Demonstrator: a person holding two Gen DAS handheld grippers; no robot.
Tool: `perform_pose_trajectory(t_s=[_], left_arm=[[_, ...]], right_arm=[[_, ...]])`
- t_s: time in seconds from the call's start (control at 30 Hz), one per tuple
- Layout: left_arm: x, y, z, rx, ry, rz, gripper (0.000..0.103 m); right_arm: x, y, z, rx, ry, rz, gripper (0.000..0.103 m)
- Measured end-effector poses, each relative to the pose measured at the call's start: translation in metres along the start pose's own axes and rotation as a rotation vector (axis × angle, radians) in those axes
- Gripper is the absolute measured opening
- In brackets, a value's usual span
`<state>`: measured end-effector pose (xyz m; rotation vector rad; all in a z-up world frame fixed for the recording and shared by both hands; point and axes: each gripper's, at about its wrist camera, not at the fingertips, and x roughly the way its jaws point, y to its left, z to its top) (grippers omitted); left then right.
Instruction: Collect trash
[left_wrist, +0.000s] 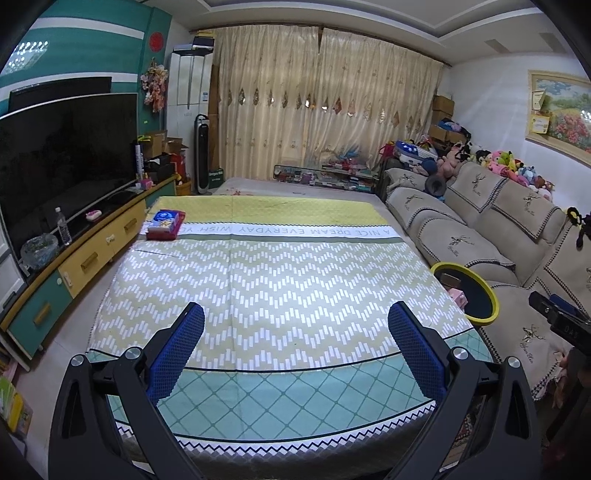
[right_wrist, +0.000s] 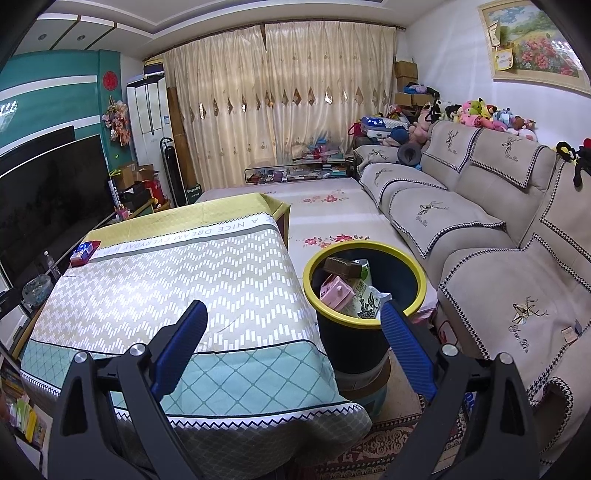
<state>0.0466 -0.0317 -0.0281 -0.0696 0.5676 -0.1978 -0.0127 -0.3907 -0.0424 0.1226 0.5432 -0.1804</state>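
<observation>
Patterned counter (left_wrist: 280, 280), nearly bare. Both hand-held grippers, left (left_wrist: 295, 332) and right (right_wrist: 291, 332), spread wide, empty. Bin (right_wrist: 364, 332) beside counter, trash (right_wrist: 351, 291) inside.

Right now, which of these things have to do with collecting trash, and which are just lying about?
For the job:
- bin with yellow rim, beside the table
- pink carton and other wrappers inside it
- left gripper and right gripper, jaws open, empty

Just lying about:
- tissue pack on the tablecloth
- sofa
- television
</observation>
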Motion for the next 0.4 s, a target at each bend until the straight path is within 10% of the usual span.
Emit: perform_pose_trajectory(t_s=[0.4], left_arm=[[0.093, 0.035, 0.019, 0.018, 0.126, 0.112, 0.098]], right_arm=[[0.077, 0.04, 0.022, -0.068, 0.123, 0.115, 0.095]])
